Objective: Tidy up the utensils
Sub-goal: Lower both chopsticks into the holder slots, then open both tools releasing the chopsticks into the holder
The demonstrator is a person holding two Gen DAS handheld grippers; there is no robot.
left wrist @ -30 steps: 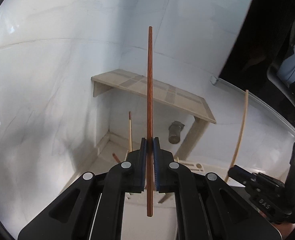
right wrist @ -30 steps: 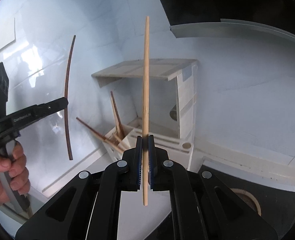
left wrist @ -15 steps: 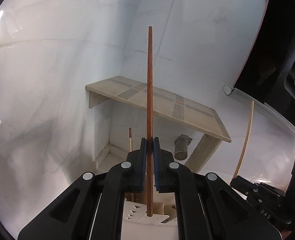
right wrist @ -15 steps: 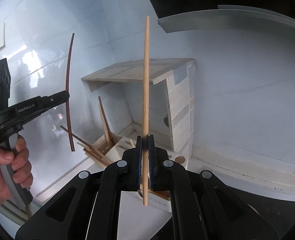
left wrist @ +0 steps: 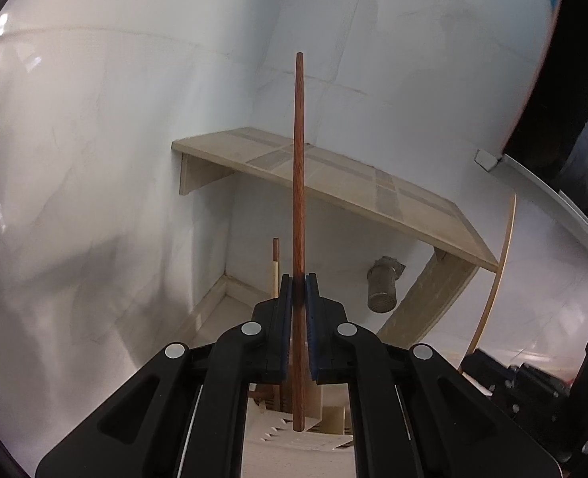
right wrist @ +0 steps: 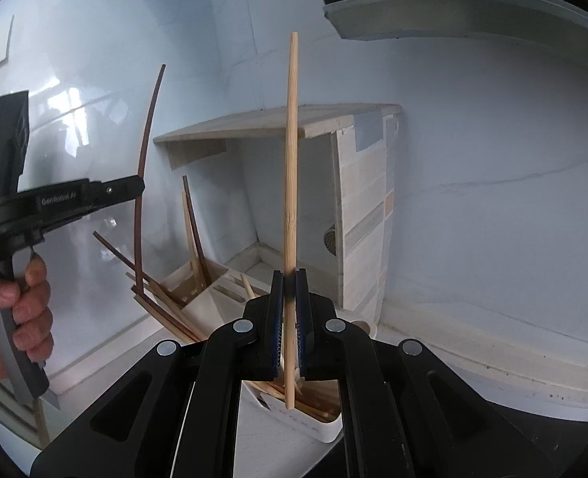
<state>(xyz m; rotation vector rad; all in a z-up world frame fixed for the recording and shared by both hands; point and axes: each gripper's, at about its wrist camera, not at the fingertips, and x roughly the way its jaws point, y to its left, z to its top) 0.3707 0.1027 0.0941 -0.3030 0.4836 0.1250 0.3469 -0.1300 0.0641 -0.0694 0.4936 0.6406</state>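
Observation:
My left gripper [left wrist: 298, 283] is shut on a dark red-brown chopstick [left wrist: 298, 167] that stands upright between the blue pads. My right gripper [right wrist: 290, 277] is shut on a pale bamboo chopstick [right wrist: 291, 159], also upright. Below and just ahead of both sits a white utensil holder [right wrist: 198, 298] with several chopsticks [right wrist: 192, 235] leaning in its compartments. In the right wrist view the left gripper [right wrist: 136, 187], held by a hand [right wrist: 15, 306], hangs at the left with the dark chopstick [right wrist: 144, 151] over the holder's left end. The right gripper [left wrist: 528, 386] shows at the lower right of the left wrist view.
A wooden shelf [left wrist: 333, 175] juts from the white tiled wall corner just behind the holder, with a tiled side panel [right wrist: 367, 215]. A metal strainer-like fitting [left wrist: 383, 290] sits under the shelf. A dark countertop [right wrist: 512, 438] lies at the lower right.
Both grippers have moved forward and down toward the holder under the shelf, each still gripping its chopstick. The shelf and holder look larger and nearer.

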